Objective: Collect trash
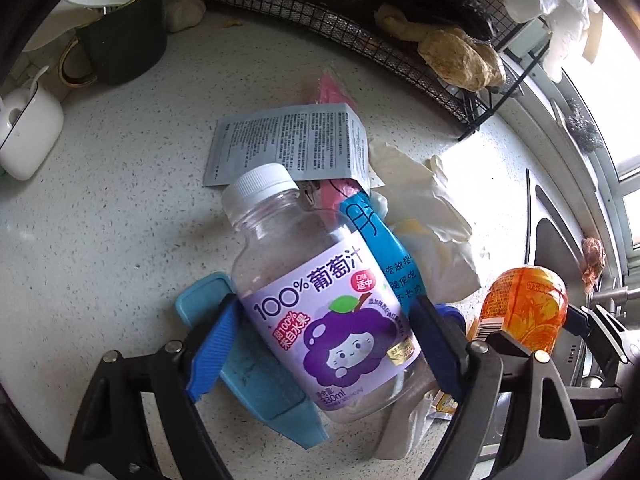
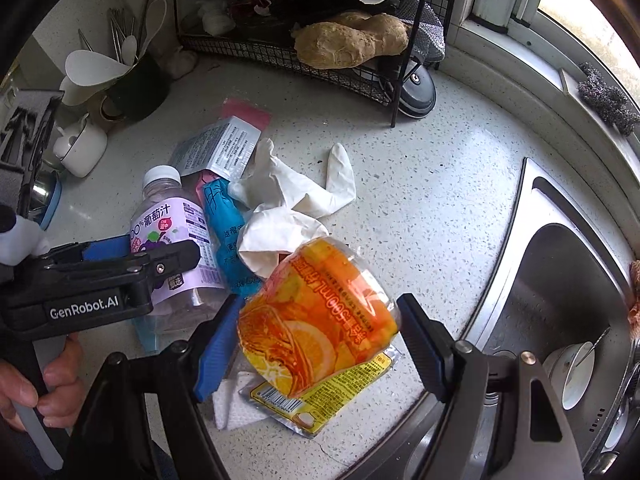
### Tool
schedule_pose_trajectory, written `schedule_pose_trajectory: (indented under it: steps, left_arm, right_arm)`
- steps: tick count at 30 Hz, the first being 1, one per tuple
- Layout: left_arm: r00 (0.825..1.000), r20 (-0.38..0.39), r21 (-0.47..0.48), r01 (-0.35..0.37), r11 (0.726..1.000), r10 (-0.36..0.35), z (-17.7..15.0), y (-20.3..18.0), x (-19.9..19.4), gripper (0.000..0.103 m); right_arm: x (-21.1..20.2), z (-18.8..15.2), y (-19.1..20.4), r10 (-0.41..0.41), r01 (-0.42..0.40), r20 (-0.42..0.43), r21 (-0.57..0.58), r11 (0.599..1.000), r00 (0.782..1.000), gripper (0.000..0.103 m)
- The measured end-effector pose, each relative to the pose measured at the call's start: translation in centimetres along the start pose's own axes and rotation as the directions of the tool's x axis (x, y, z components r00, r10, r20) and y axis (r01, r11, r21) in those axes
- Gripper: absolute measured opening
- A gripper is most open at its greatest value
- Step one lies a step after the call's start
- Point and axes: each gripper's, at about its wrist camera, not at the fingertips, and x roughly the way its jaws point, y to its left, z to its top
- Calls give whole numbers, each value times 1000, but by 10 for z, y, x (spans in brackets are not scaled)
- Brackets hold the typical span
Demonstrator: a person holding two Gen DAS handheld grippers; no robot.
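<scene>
Left gripper [image 1: 324,320] clamped on grape bottle [image 1: 320,292], right gripper [image 2: 316,344] clamped on orange bottle [image 2: 320,320], both bottles over the trash heap on counter [image 2: 420,208] beside sink [image 2: 560,300], held sideways across their bodies, probably for lifting away.

A: Where does the light come from?
B: Daylight from the window [image 1: 624,92], blown out white, glaring on the tabletop [image 1: 120,208].
A: Sharpness?
B: Centre crisp; fisheye bends the edges, corners black.
</scene>
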Motion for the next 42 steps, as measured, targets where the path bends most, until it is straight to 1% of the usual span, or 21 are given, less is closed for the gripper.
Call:
schedule_pose_trajectory:
  steps: [3,4,5,6,7,9,11,12,14,15,16,17,18,19,22,24,25,32,35,39,42]
  left_arm:
    - [999,17,16,36,999,-37,-4,4,-6,71]
    - [998,24,25,49,999,-49,-6,5,-9,70]
    - [998,31,34,58,998,-59,-8,6,-12,62]
    - [997,52,42,57,997,-59,-10,7,-17,41]
    - [996,62,52,61,997,-64,-11,8,-22,38]
    - [995,56,63,74,995,-78,-13,12,-26,28]
    - [996,59,74,65,995,-70,-16,15,-28,22]
    - [996,57,83,59,995,-63,-16,17,-28,21]
    - [996,44,71,79,994,-83,-17,22,-29,22]
    - [995,36,58,94,994,-97,-17,25,-28,26]
    - [994,20,44,111,993,-112,-15,26,-27,31]
    - [991,-3,29,130,991,-130,-14,26,-24,42]
    - [991,-24,19,134,991,-134,-13,24,-22,47]
    - [991,-37,14,126,992,-125,-13,21,-21,47]
    - [994,-22,28,106,994,-106,-12,12,-24,48]
    - [995,-24,32,97,995,-96,-10,7,-22,62]
    - [996,-29,35,91,995,-90,-9,5,-19,65]
    - [999,-32,19,26,999,-26,6,-3,-5,69]
    - [998,-61,35,6,999,-3,10,-4,5,75]
    - [994,-103,78,-36,996,44,12,-8,19,77]
    - [994,-86,85,-58,995,65,10,-10,21,77]
  right_arm:
    - [-3,-5,6,-3,3,8,-15,1000,1000,75]
    - [-6,-8,9,-6,6,16,-19,1000,1000,75]
    - [-8,-9,12,-6,6,26,-24,1000,1000,75]
    - [-11,-10,15,-2,3,36,-30,1000,999,75]
    - [-14,-12,17,2,-1,41,-33,999,999,75]
    - [-17,-15,21,9,-8,49,-38,999,999,75]
    - [-18,-18,26,15,-13,57,-40,999,998,75]
    - [-18,-19,27,14,-12,57,-35,999,998,75]
    - [-17,-23,29,16,-14,52,-25,1000,999,75]
    - [-17,-25,30,13,-12,52,-22,1000,999,75]
    - [-18,-28,32,10,-9,54,-25,1000,998,75]
    - [-19,-30,34,8,-7,55,-27,1000,998,75]
    - [-19,-33,35,8,-7,55,-26,1000,998,75]
    - [-20,-35,35,12,-10,54,-22,1000,998,75]
    - [-23,-38,31,17,-17,55,6,1000,998,75]
    - [-23,-36,24,10,-11,60,21,1000,998,75]
    - [-24,-36,21,6,-8,62,26,1000,998,75]
    - [-20,-32,7,-12,10,54,55,998,998,75]
    - [-16,-30,4,-4,1,46,65,998,999,75]
    - [-12,-30,0,1,-4,34,82,997,999,75]
    - [-10,-30,-3,-3,1,26,95,995,1000,75]
